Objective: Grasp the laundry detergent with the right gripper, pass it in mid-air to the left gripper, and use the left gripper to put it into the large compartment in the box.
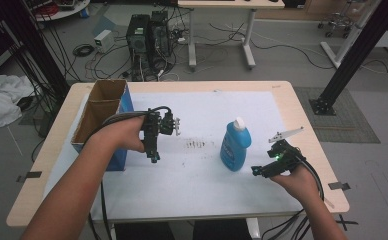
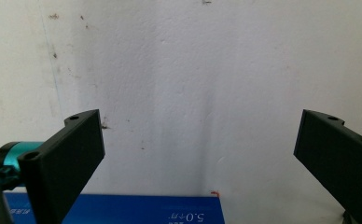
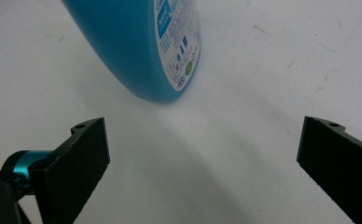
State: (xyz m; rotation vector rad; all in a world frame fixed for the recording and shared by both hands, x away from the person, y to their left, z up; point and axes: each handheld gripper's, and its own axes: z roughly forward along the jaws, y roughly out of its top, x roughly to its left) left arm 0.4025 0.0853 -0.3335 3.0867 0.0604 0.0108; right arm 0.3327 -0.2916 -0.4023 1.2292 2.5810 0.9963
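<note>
Bottle [image 1: 235, 145] stood upright on the white mat [image 1: 207, 185], just beside the right gripper [image 1: 256, 171], whose empty jaws gaped wide toward its base, apparently to grasp it, while the left gripper [image 1: 153, 158], equally wide and empty, hung beside the box [image 1: 98, 112].

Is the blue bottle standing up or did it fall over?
Standing up. The blue bottle rests on its base on the white mat, white cap on top.

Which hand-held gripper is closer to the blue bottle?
The right hand-held gripper is closer; it sits just beside the blue bottle, jaws open toward its base. The left hand-held gripper is farther off, near the cardboard box.
</note>
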